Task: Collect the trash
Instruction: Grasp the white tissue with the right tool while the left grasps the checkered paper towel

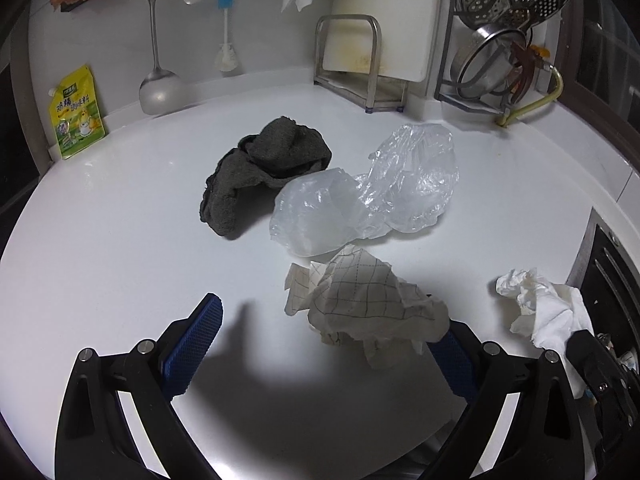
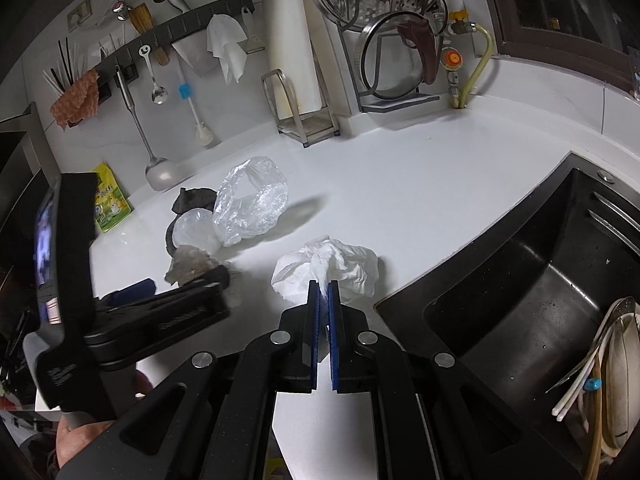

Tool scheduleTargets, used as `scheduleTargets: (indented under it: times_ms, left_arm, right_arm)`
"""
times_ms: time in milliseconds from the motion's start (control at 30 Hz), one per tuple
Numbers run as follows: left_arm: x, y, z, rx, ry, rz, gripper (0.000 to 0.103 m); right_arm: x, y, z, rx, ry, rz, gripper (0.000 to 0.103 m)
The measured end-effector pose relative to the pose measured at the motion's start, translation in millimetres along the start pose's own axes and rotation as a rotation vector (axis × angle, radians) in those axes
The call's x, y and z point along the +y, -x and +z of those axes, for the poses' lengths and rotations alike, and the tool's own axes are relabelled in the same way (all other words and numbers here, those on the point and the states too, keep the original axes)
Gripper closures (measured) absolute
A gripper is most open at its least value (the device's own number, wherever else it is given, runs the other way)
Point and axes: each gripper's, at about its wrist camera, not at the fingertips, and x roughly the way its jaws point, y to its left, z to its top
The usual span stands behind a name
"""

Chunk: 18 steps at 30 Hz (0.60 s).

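On the white counter lie a crumpled checked paper [image 1: 360, 300], clear plastic bags [image 1: 368, 196] and a dark grey cloth [image 1: 264, 172]. My left gripper [image 1: 332, 320] is open, its blue pads either side of the checked paper, the right pad partly under it. My right gripper [image 2: 325, 292] is shut on a crumpled white tissue [image 2: 332, 268], which rests on the counter near the sink; the tissue also shows in the left wrist view [image 1: 540, 304]. The plastic bags [image 2: 248, 200] and the left gripper's body [image 2: 160, 312] show in the right wrist view.
A black sink [image 2: 540, 300] with dishes lies at the right. A yellow-green pouch [image 1: 76, 112], a hanging ladle [image 1: 158, 88], a cutting board in a metal rack [image 1: 360, 68] and a pot rack [image 1: 504, 60] line the back wall.
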Motion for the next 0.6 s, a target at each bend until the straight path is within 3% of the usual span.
scheduleTargets:
  times_ms: [33, 100, 367, 600]
  left_arm:
    - [0.0, -1.0, 0.3, 0.002, 0.001, -0.002, 0.010]
    - [-1.1, -3.9, 1.1, 0.013, 0.001, -0.014, 0.027]
    - [-3.3, -5.0, 0.6, 0.022, -0.018, -0.070, 0.065]
    - [13.8, 11.1, -5.0, -0.008, -0.015, -0.095, 0.072]
  right_arm:
    - [0.5, 0.2, -0.2, -0.001, 0.002, 0.001, 0.099]
    - [0.9, 0.2, -0.5, -0.002, 0.004, 0.000, 0.099]
    - [0.3, -0.9, -1.8, 0.003, 0.007, 0.004, 0.099]
    - [0.2, -0.3, -2.4, -0.003, 0.010, 0.007, 0.099]
